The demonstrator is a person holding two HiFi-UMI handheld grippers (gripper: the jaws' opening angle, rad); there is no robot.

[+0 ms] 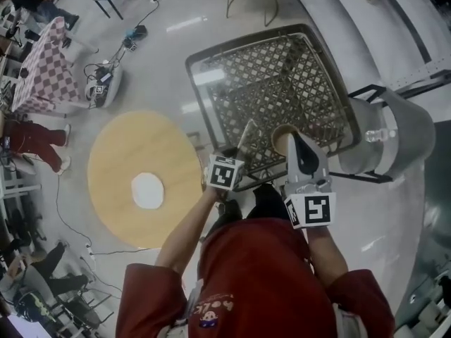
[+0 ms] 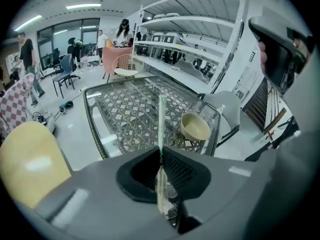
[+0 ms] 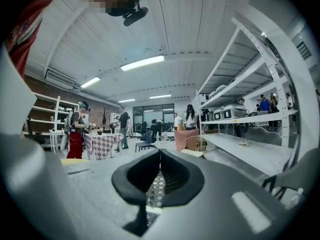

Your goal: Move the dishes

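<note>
Plate (image 2: pixel 161 119), one, clear, clamped in left gripper (image 2: pixel 161 153); right gripper (image 3: pixel 159 155) closed, empty; one bowl (image 2: pixel 195 126)

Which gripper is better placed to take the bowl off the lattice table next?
Right, probably. The right gripper is empty, jaws together, beside the bowl; the left gripper is clamped on a thin plate.
</note>
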